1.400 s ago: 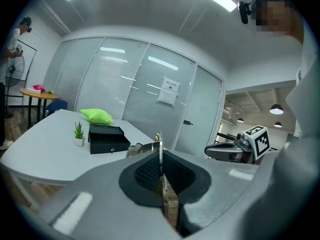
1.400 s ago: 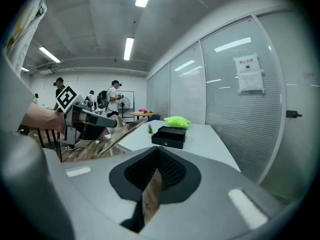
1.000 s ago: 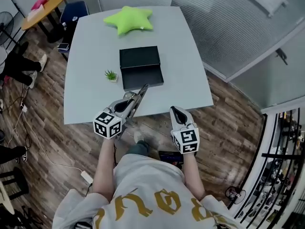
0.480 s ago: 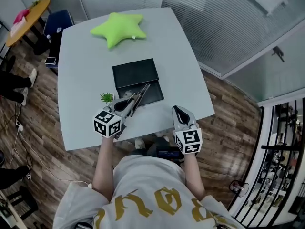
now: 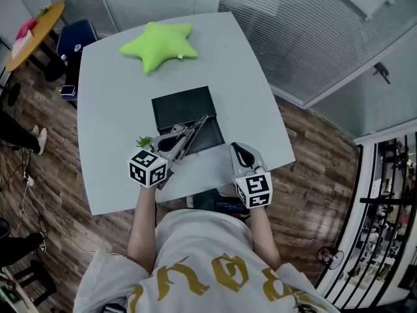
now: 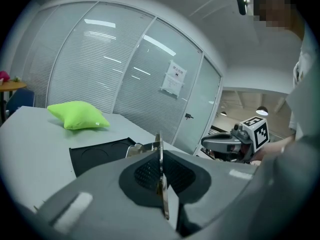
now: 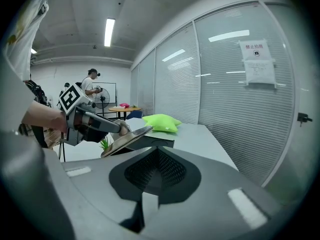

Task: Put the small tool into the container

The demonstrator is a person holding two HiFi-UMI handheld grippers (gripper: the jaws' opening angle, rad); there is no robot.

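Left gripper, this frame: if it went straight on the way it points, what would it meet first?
The black container, most likely. The left gripper is shut on the small tool, whose tip in the head view overlaps the container's near part; its height above it is unclear.

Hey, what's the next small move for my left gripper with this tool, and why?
Probably ease the left gripper forward and down toward the black container. Its tongs are clamped on the small tool, held raised with its tip pointing at the container, not yet inside, so opening now might drop it short.
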